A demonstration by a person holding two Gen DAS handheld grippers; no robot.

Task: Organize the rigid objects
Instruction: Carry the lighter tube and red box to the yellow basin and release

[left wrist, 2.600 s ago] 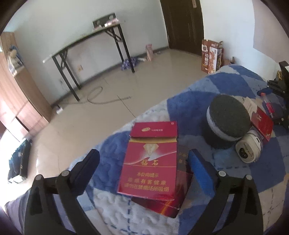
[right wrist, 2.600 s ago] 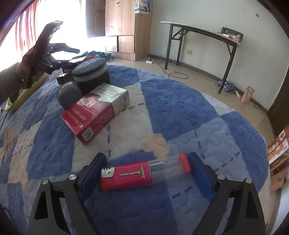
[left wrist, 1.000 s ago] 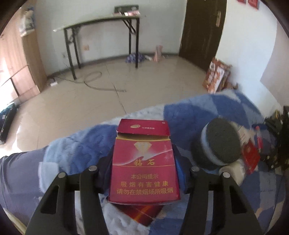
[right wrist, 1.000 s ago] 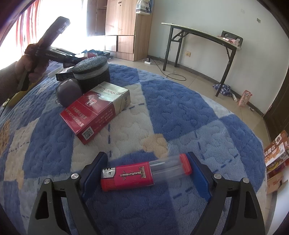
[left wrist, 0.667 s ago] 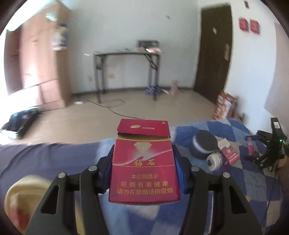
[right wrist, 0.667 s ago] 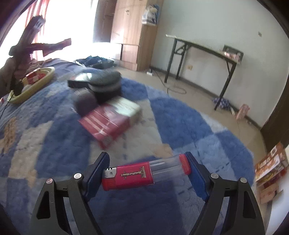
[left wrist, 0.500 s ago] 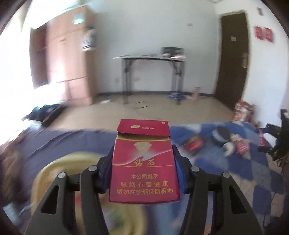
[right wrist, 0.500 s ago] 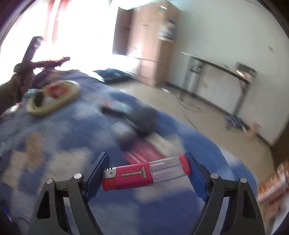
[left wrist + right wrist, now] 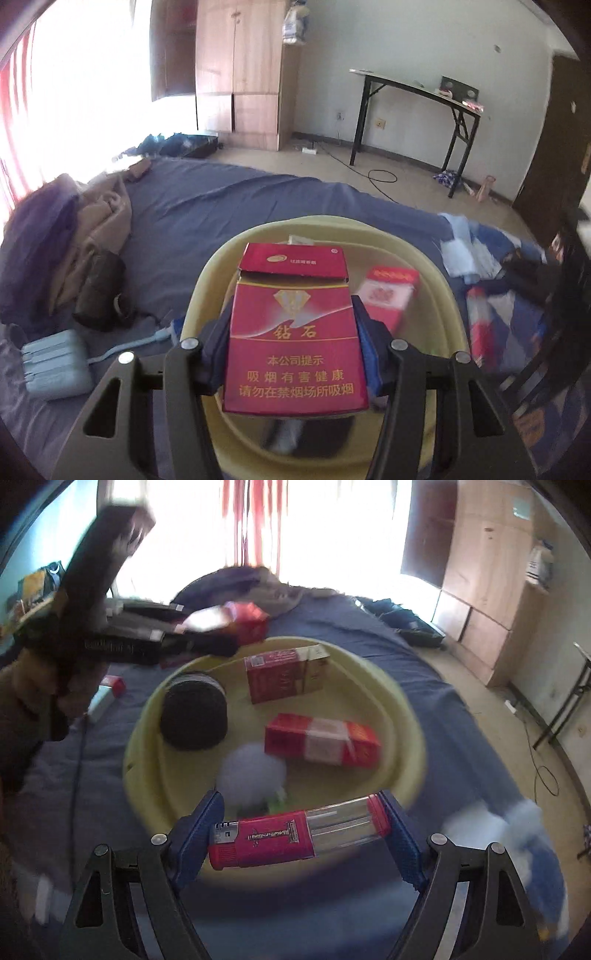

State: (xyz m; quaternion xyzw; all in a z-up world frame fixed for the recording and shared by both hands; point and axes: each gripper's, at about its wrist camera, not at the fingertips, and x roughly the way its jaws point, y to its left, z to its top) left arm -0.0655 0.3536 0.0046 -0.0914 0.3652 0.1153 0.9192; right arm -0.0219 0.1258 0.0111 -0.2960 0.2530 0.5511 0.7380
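Above yellow tray [image 9: 207, 280]: cig pack [image 9: 295, 343] betw left gripper [image 9: 293, 341] pads

A pale round thing [image 9: 255, 771] in the yellow basin [image 9: 406, 716] is too blurred to identify; the held red pack [image 9: 295, 332] hides the basin's middle.

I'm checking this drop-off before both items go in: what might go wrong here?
The basin is already crowded with two packs, a dark cylinder and a white ball, so the lighter may land on them and bounce out. Both grippers converge on the basin and may collide. The red pack has its lid open, so its contents may spill.
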